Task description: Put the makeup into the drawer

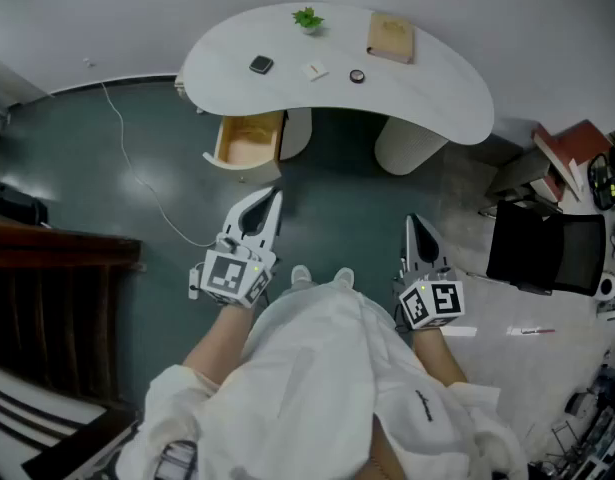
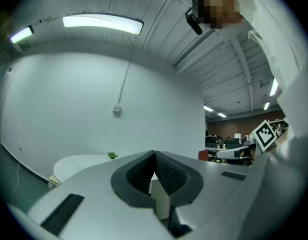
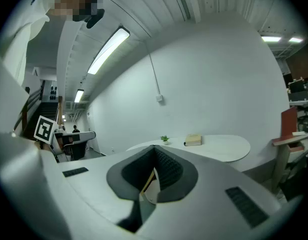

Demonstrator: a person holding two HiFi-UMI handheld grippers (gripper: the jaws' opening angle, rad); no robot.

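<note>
Currently on view, from a few steps off:

- White curved table (image 1: 427,98), against the wall.
- Dark square compact (image 1: 261,65), small white item (image 1: 314,70) and small round item (image 1: 357,76): the makeup, lying in a loose row on the tabletop, apart from one another and well away from both grippers.
- Potted plant (image 1: 307,18) and tan book (image 1: 390,38), at the table's far edge.
- Drawer (image 1: 249,140): pale wood, pulled out under the table's left end.
- Left gripper (image 1: 272,200): held level over the dark floor short of the drawer, jaws closed together on nothing.
- Right gripper (image 1: 415,223): beside the person's other side, tipped slightly down, jaws likewise meeting at the tip with nothing between.
- Person in a white coat (image 1: 317,368), standing back from the table.
- White cable (image 1: 137,173), trailing over the floor at left.
</note>
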